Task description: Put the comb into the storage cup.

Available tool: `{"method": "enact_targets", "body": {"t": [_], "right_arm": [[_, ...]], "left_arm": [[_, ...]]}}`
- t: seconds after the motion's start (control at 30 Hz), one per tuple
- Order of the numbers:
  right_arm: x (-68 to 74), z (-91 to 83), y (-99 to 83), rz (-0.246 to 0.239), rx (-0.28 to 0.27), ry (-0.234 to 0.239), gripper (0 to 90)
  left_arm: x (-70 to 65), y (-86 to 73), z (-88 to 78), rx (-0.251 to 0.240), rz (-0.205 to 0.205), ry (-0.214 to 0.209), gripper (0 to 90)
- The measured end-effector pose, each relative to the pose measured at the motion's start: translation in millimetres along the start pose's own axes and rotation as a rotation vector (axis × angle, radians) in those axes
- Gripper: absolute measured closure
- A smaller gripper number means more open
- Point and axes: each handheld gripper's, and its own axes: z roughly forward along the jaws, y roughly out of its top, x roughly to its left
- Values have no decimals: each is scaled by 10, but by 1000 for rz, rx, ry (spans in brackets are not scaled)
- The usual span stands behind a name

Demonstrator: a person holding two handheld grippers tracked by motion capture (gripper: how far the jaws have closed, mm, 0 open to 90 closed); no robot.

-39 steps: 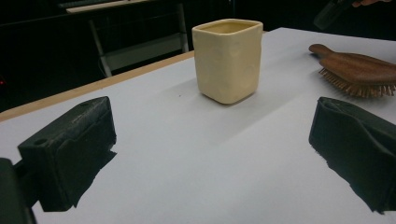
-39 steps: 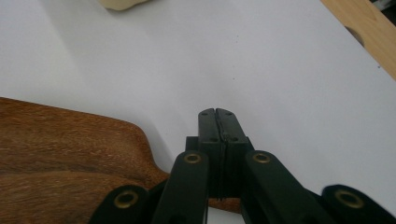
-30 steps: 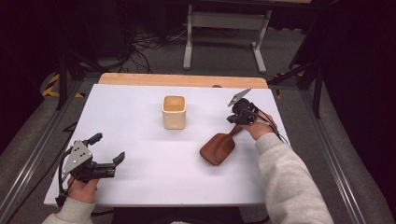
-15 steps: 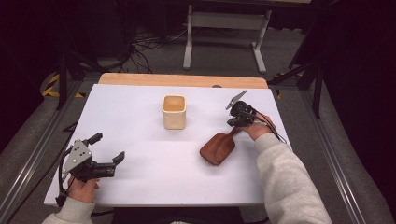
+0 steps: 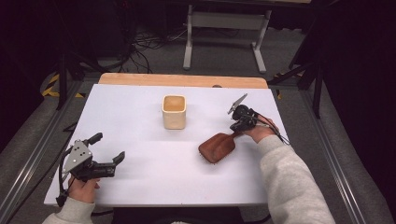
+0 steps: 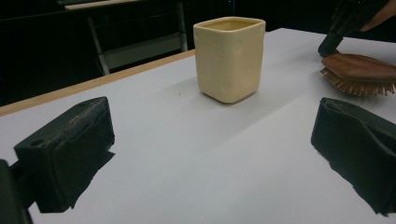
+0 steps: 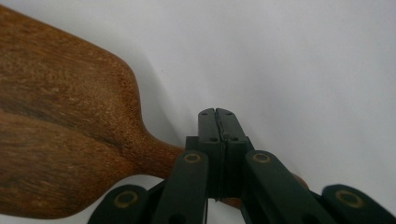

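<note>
A wooden hairbrush (image 5: 217, 147) lies bristles down on the white table (image 5: 140, 186), right of centre. Its handle points toward my right gripper (image 5: 235, 130). In the right gripper view the brush's back (image 7: 60, 140) is at the left, and its handle (image 7: 159, 161) runs under my right gripper (image 7: 217, 114). That gripper's jaws are pressed flat together, with nothing visible between them. A cream square cup (image 5: 174, 112) stands upright mid-table, also seen ahead of the left gripper as the cup (image 6: 229, 58). My left gripper (image 5: 107, 147) hovers open near the front left edge, its jaws wide apart (image 6: 210, 154).
A wooden strip (image 5: 182, 80) borders the table's far edge. Beyond it are a metal stand (image 5: 224, 28) and cables on the floor. Metal rails (image 5: 32, 158) run along both sides of the table. Open white surface lies between the cup and the left gripper.
My right gripper has dipped slightly toward the brush handle. The brush, the cup and the left gripper have hardly moved.
</note>
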Motion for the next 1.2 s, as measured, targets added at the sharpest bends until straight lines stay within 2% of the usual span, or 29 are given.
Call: {"method": "enact_targets", "body": {"t": [0.37,0.57,0.73,1.2], "right_arm": [[6,-39,-159,20,21,15,896],[52,-59,-213,11,28,25,896],[113,-101,-288,12,21,39,896],[219,-248,-471,37,-5,75,896]], "left_arm": [[0,-5,22,2,-6,-7,3],[-1,0,20,-4,-4,-1,3],[-1,4,31,6,2,-7,3],[-12,8,28,-2,-4,-2,3]]}}
